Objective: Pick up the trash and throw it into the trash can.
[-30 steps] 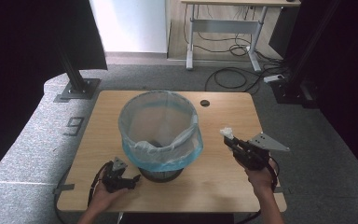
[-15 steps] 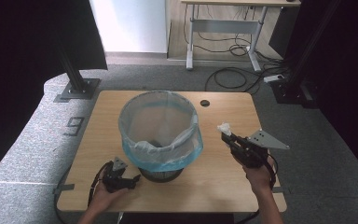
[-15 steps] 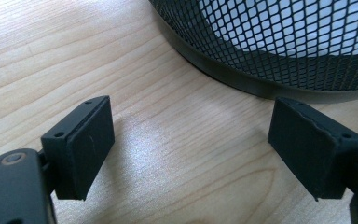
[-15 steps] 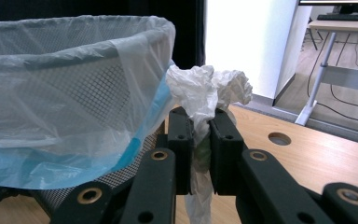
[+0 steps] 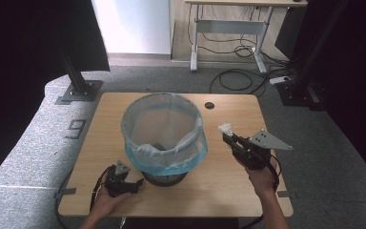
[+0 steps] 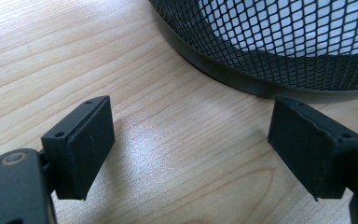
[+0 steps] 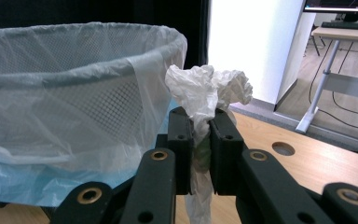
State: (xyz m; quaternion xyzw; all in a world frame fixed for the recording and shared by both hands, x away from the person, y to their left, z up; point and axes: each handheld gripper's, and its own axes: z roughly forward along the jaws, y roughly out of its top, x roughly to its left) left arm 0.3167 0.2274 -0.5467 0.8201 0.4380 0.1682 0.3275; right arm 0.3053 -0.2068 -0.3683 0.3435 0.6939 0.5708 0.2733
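Observation:
A black mesh bin (image 5: 164, 133) lined with a pale blue plastic bag stands in the middle of the wooden table (image 5: 228, 181). My right gripper (image 5: 227, 135) is to the right of the bin, lifted off the table and shut on a crumpled white paper wad (image 5: 225, 128). In the right gripper view the wad (image 7: 208, 91) bulges above the closed jaws, with the bin's rim (image 7: 81, 51) close on the left. My left gripper (image 5: 136, 183) rests low on the table at the bin's front left, open and empty. Its view shows wide-apart pads (image 6: 81, 140) and the bin's mesh base (image 6: 284, 51).
A small round hole (image 5: 209, 105) sits in the table's far right part. Beyond the table lie grey carpet, a black stand base (image 5: 78, 90) at the far left, a desk frame (image 5: 228, 28) and cables on the floor.
My right gripper, holding the paper wad, has risen a little and drifted left toward the bin. The left gripper has stayed where it was.

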